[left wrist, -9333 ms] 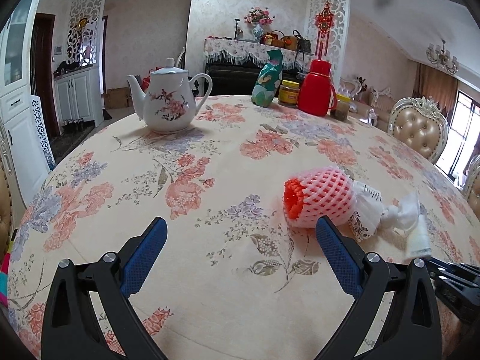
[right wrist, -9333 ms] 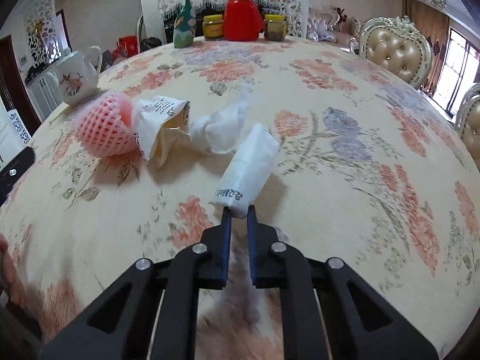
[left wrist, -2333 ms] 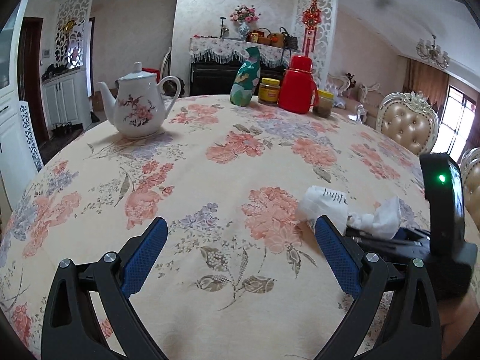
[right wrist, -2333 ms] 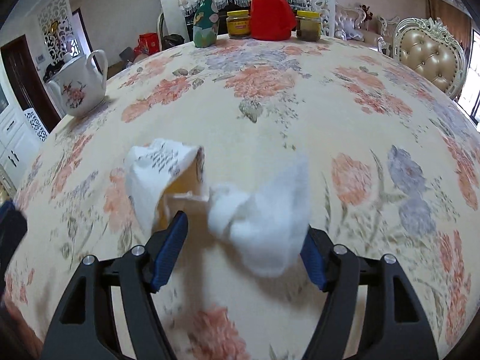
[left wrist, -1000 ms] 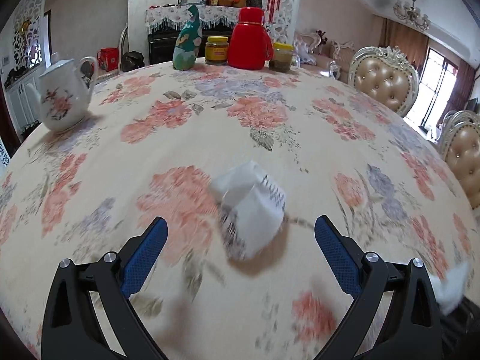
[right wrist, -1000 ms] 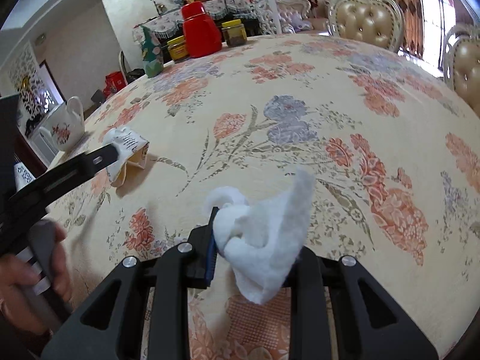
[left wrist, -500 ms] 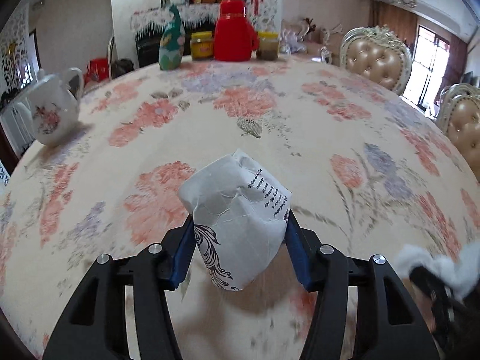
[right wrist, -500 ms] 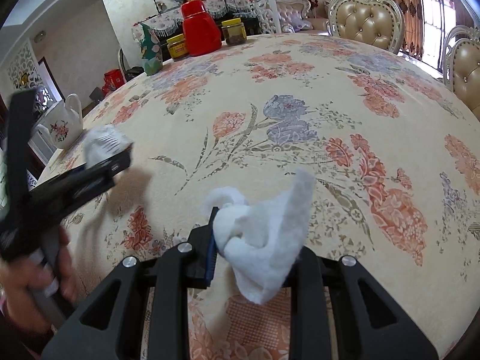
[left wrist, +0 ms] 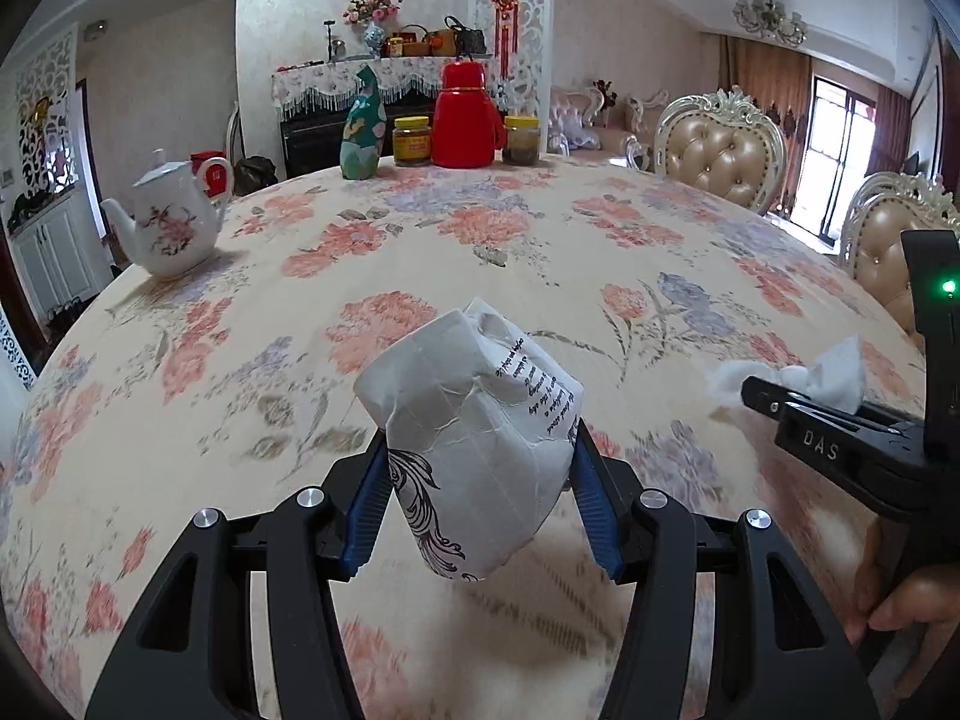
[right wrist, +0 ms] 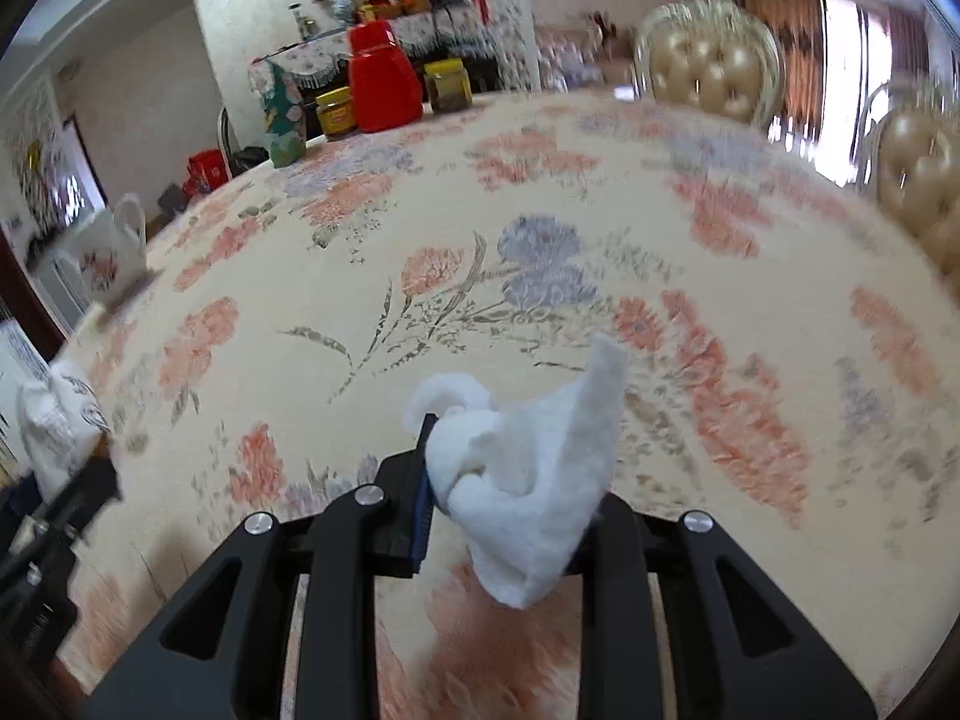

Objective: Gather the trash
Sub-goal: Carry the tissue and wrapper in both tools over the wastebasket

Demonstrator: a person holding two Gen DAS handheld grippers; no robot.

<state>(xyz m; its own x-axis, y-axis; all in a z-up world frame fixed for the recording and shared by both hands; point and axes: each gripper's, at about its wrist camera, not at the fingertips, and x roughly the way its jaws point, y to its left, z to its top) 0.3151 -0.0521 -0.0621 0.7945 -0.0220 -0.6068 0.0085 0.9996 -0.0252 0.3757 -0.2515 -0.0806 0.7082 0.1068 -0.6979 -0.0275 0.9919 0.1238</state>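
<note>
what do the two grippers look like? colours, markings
Both match: black plastic linkage arms with silver pivot screws and blue pads on the jaws. Left gripper; right gripper. From the left wrist view, the right one bears white "DAS" lettering and a green light. No sleeve visible.

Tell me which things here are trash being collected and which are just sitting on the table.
Trash being collected:
crumpled paper wrapper, held in the left gripper
white tissue, held in the right gripper

Just sitting there:
teapot
red thermos
two jars
green patterned bottle

Crumpled printed paper bag (left wrist: 480, 450) – pinched up off the table; white tissue wad (right wrist: 528, 480) – likewise clamped aloft.
</note>
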